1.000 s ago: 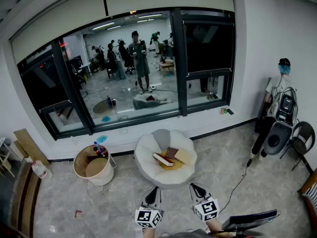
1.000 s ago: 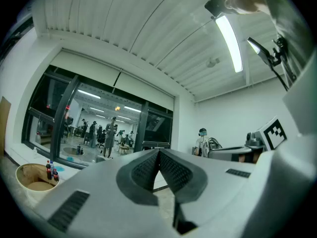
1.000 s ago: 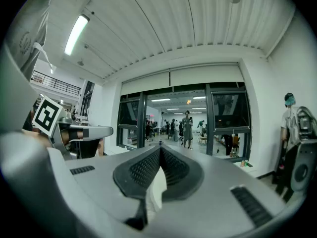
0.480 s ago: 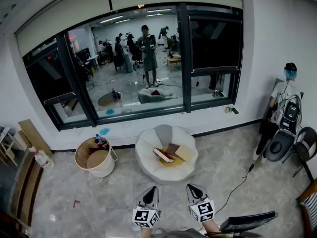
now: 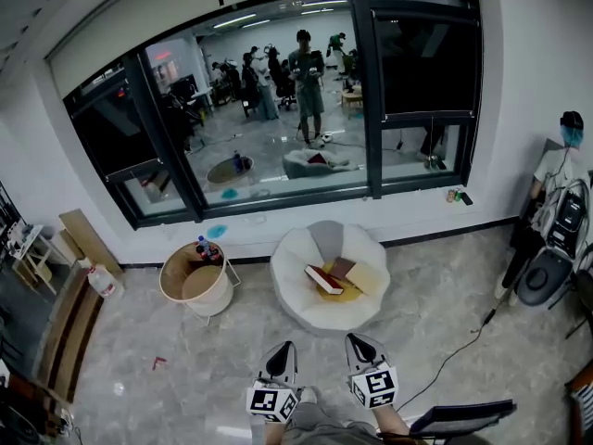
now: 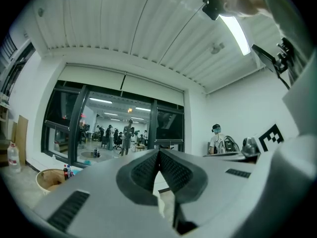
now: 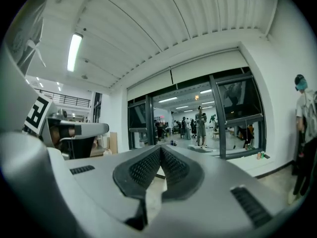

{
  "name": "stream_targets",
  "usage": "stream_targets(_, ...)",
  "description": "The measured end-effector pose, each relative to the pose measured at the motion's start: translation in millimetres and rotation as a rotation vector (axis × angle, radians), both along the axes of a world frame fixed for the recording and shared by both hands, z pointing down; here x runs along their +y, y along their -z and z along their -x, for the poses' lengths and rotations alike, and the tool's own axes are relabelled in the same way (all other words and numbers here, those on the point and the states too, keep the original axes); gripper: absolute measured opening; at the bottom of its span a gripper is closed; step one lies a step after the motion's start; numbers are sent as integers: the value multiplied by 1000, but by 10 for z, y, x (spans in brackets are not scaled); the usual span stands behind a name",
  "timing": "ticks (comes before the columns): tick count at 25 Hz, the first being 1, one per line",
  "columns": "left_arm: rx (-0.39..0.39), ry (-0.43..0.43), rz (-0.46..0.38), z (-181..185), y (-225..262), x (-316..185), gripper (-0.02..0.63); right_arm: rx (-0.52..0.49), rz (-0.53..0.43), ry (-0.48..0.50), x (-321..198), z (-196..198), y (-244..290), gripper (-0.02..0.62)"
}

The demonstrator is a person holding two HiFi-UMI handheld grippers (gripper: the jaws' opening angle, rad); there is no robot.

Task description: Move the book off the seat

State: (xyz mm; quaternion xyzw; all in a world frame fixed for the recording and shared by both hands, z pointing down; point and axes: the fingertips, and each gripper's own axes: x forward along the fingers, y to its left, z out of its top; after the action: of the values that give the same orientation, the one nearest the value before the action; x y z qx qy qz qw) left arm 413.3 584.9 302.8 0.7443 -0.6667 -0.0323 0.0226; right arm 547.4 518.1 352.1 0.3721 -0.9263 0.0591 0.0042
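A round white seat (image 5: 320,315) stands on the floor below the window in the head view. On its yellow cushion lie a dark red book (image 5: 323,279) with white page edges, a brown book (image 5: 342,267) and a tan one (image 5: 368,279). My left gripper (image 5: 283,349) and right gripper (image 5: 359,342) are side by side at the bottom, some way short of the seat and pointing toward it. Both are shut with nothing between the pads. In the left gripper view (image 6: 159,152) and the right gripper view (image 7: 161,148) the jaws meet at their tips.
A round basket (image 5: 176,290) with bottles and a tan disc stands left of the seat. A cable (image 5: 459,349) runs across the floor at right toward a chair with bags (image 5: 556,248). Boards (image 5: 88,244) lean on the left wall. A dark laptop-like edge (image 5: 463,415) sits bottom right.
The head view has shifted: seat, basket and window now sit further right and slightly lower in the picture. Both grippers stay shut, close together at the bottom.
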Motion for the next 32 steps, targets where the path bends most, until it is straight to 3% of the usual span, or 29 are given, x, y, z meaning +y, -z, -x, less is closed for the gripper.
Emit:
stream_targets(14,-30,-44,21,25,-182,-1244,-5,18,-8,-126,-1017,-167,-86,14)
stream_targets(20,-23,-65,-35,366,-6,-2004,-5,101,-72,-178,-1659,61,101,14)
stream_targets(26,-41,-138,-75,797,-6,-2674,-5,146,-30,-244,-2212,303,152,14)
stream_targets(32,24,-196,-87,1257,-134,-3243,-5,194,65,-314,-2619,491,-216,14)
